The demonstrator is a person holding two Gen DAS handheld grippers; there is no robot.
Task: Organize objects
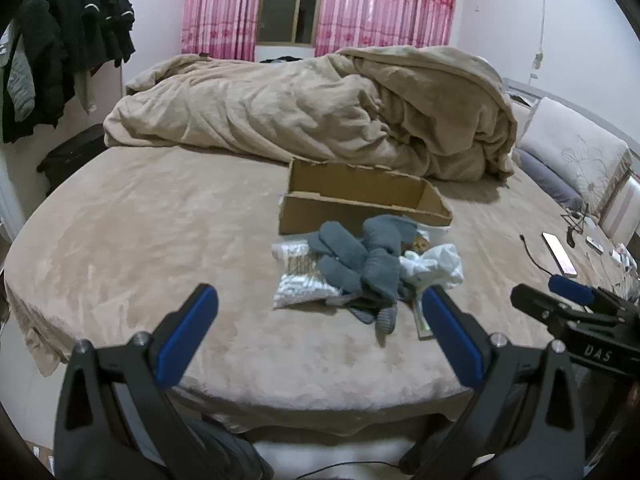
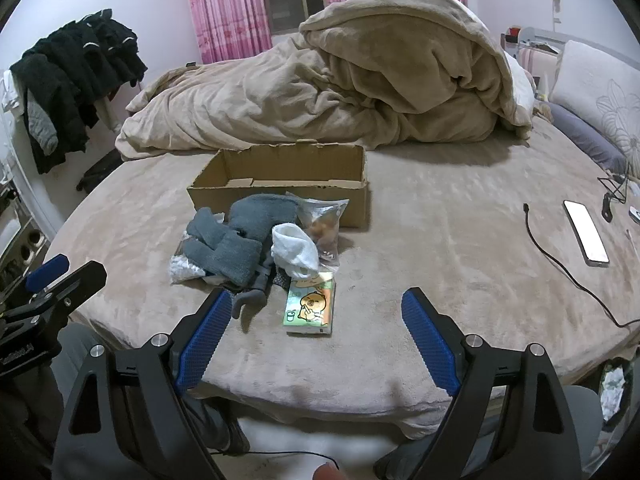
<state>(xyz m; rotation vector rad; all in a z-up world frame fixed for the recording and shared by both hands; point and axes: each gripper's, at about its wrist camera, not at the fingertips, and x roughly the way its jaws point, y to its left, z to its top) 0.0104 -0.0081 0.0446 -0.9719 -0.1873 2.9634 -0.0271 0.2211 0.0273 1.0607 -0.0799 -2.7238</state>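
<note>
An open cardboard box (image 1: 360, 200) (image 2: 280, 184) sits on the bed. In front of it lies a pile: grey socks (image 1: 360, 264) (image 2: 236, 240), a white sock (image 2: 294, 248) (image 1: 432, 268), a clear bag of white pieces (image 1: 300, 288) (image 2: 182, 268), a snack bag (image 2: 322, 224) and a flat cartoon packet (image 2: 310, 306). My left gripper (image 1: 320, 312) is open and empty, short of the pile. My right gripper (image 2: 316, 312) is open and empty, its fingers either side of the cartoon packet's near end. The right gripper also shows in the left wrist view (image 1: 568, 296).
A heaped beige duvet (image 1: 320, 104) (image 2: 360, 80) lies behind the box. A phone (image 2: 586, 232) (image 1: 560, 254) and a black cable (image 2: 560, 256) lie at the right. Pillows (image 2: 592, 80) stand far right. Dark clothes (image 1: 64, 52) hang at the left.
</note>
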